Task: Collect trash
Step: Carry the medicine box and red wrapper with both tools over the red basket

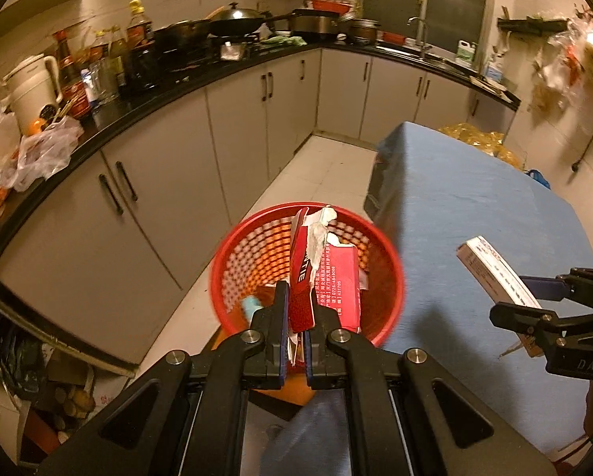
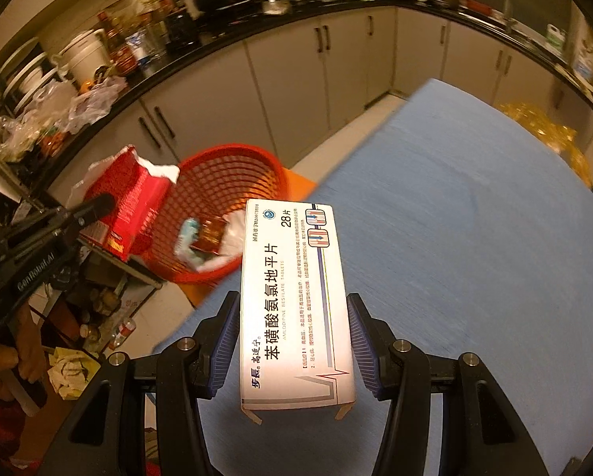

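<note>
Desk: blue-covered surface, its edge just beside the basket.
Basket: red mesh bin on the floor beside the desk; already holds crumpled paper and small wrappers (contents partly blurred).
Red carton: torn, held directly above the basket, long axis roughly upright, ragged open end pointing up and away from the gripper.
Left gripper: clamped on the red carton's lower end, over the basket's near rim.
White medicine box: held above the desk, short of the basket; long axis runs along the fingers, far end pointing towards the basket.
Right gripper: closed on the box's two long sides.
Step in hand (judgement): drop the red carton.
Method advised: centre it over the basket opening, then part the jaws fully so it falls end-first; bring the white box across afterwards.
</note>
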### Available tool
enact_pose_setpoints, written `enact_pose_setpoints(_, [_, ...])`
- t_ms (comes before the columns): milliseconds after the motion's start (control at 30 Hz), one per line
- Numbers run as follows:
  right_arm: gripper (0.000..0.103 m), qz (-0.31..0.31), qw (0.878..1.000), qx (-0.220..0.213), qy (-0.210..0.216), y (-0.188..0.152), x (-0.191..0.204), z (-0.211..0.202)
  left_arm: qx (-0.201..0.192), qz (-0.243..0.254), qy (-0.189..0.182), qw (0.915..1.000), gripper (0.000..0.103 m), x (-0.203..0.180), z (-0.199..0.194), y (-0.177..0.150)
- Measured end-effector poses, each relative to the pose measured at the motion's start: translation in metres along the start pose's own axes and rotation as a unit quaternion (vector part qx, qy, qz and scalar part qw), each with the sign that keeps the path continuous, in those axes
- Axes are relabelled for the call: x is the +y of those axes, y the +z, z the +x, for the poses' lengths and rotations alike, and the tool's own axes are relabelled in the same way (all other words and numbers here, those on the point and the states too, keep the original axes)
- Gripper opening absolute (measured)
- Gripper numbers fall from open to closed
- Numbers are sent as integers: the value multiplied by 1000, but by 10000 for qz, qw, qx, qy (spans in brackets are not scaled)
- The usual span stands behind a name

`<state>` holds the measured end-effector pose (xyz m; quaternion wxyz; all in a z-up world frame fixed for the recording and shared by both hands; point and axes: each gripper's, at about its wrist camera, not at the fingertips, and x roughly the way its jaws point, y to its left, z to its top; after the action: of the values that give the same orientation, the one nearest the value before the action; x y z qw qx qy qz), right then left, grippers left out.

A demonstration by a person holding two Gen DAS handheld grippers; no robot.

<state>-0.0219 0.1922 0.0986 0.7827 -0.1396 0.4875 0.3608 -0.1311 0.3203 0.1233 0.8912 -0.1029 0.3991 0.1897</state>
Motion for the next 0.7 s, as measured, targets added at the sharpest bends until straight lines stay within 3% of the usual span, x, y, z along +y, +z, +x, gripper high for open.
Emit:
enact_pose_setpoints(367, [57,-221,9996,19,147,50,44,41,-33,83,36,10000,5,24,14,18])
enact_pose_setpoints(700, [58,-207,9997,19,134,79,57,65,59,190,-19,9998,5,31,31,27])
